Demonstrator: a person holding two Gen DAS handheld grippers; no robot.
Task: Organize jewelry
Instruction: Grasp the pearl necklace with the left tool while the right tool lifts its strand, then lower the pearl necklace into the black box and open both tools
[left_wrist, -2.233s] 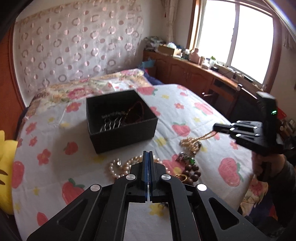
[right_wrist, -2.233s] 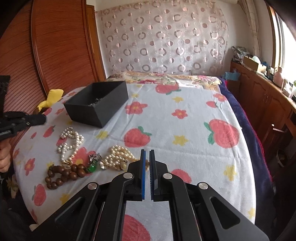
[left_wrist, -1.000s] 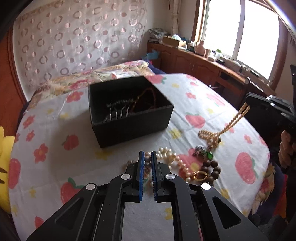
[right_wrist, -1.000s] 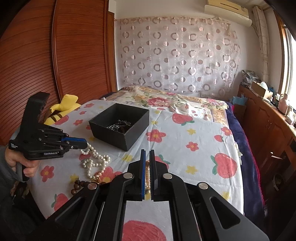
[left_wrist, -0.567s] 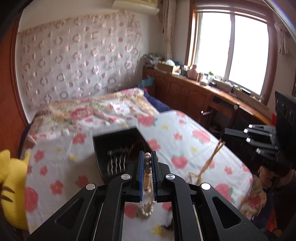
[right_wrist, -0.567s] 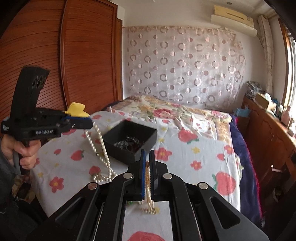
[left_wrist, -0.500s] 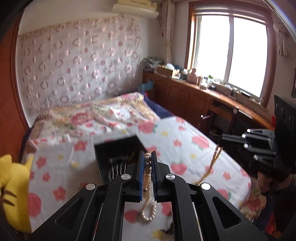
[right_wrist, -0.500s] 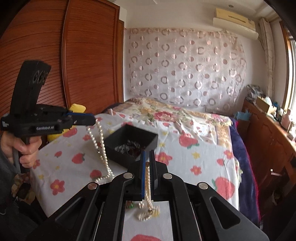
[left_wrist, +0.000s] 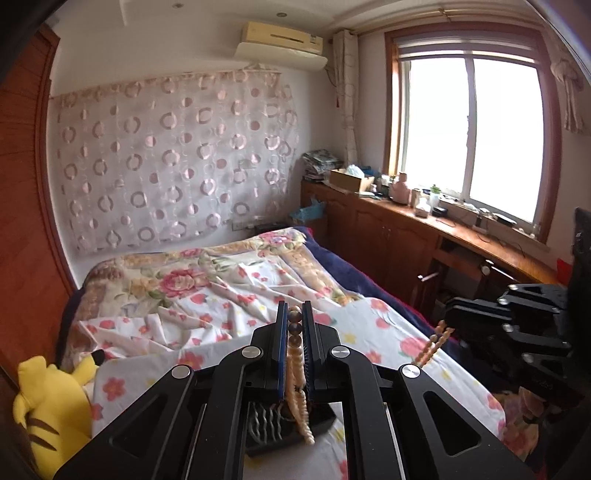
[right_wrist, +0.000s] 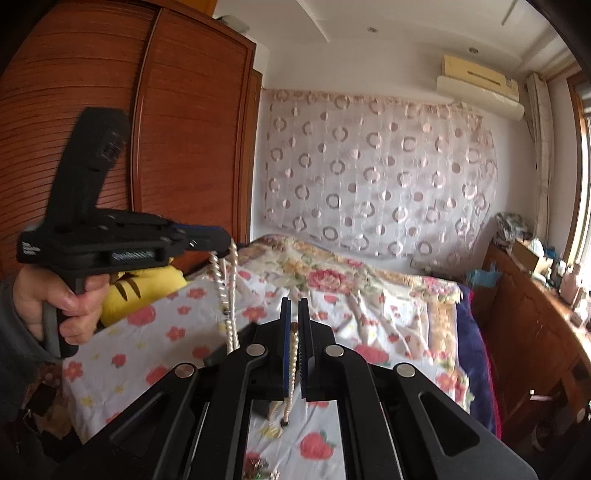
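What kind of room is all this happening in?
A home bedroom, most likely: there is a bed with flowered sheets, a tall wooden wardrobe, and an air conditioner on the wall above a curtain.

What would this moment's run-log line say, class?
left gripper: shut on pearls, over box | right gripper: shut on gold strand, lifted above bed | nothing dropped yet

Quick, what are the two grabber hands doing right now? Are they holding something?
Left gripper: shut on the white pearl necklace, hanging above the black jewelry box.
Right gripper: shut on the cream beaded necklace, dangling over the strawberry-print bedsheet.
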